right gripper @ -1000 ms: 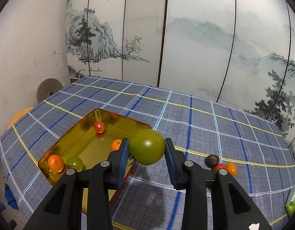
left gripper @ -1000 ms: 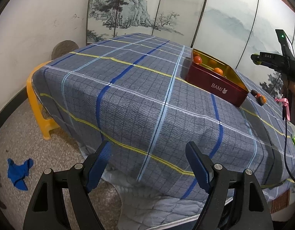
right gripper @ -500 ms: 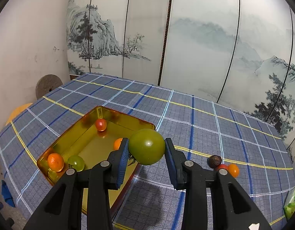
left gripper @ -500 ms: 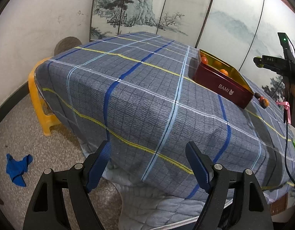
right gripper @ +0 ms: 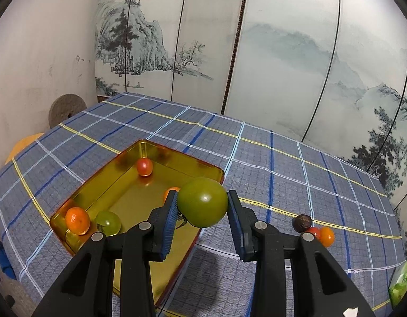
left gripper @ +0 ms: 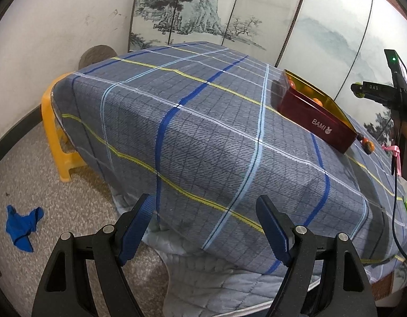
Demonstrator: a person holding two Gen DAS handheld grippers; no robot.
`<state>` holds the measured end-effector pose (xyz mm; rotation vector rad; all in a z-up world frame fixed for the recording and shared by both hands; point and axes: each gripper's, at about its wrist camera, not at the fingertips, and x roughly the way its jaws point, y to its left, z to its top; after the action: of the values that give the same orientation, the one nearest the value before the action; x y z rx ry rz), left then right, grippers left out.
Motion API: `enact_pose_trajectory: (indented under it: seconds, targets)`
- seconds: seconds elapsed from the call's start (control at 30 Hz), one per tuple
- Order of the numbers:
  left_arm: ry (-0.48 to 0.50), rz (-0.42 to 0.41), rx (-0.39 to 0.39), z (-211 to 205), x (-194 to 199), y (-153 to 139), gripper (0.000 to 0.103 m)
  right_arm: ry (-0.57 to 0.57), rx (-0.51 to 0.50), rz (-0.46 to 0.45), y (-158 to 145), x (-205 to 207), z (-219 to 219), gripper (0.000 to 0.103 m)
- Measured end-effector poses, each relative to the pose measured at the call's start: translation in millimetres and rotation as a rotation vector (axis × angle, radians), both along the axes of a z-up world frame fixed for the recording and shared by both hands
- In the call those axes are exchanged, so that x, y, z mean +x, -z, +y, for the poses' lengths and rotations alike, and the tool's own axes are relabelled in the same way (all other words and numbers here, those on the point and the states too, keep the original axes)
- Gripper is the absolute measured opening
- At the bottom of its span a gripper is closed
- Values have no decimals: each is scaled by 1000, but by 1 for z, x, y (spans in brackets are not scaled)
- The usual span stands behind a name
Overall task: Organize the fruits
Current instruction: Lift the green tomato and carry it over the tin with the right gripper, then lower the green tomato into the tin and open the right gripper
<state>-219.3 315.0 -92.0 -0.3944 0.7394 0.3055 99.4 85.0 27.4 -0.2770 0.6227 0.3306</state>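
1. Left wrist view: the left claw [left gripper: 204, 227] is wide open. Nothing is between its blue pads [left gripper: 136, 228]. It points down at the near edge of the table [left gripper: 203, 137], which has a blue checked cloth on it.
2. The red tin [left gripper: 315, 121] sits far off on the right side of the table. A few orange fruits peek over its rim. Some small fruits [left gripper: 367, 144] lie on the cloth just past its right end.
3. The other claw's black body shows at the right edge, up above the table. On the floor lie a blue rag [left gripper: 21, 224] and a yellow stool [left gripper: 56, 137].
4. Right wrist view: the right claw [right gripper: 202, 207] is closed on a big green fruit [right gripper: 202, 202]. Both blue pads press on its sides. The claw tilts down and holds the fruit above the near right corner of the tin [right gripper: 103, 185].
5. Inside the tin are a red fruit [right gripper: 144, 166], an orange [right gripper: 77, 220], a small green fruit [right gripper: 107, 222] and one more orange fruit partly hidden behind the left pad.
6. A brown fruit [right gripper: 303, 222], a red one and an orange one [right gripper: 327, 236] sit close together on the cloth, to the right.
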Motion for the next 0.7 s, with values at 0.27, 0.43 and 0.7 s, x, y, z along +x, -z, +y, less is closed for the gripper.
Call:
enact_pose_trajectory:
  seconds: [0.27, 0.43, 0.7]
  targets:
    - [-18, 7, -15, 11, -3, 6, 80, -15, -24, 4, 5, 0, 16, 34]
    - [-27, 8, -19, 16, -5, 8, 80, -21, -35, 10, 9, 0, 24, 34]
    - [-40, 22, -30, 21, -7, 15, 80, -34, -50, 28, 18, 3, 37, 34]
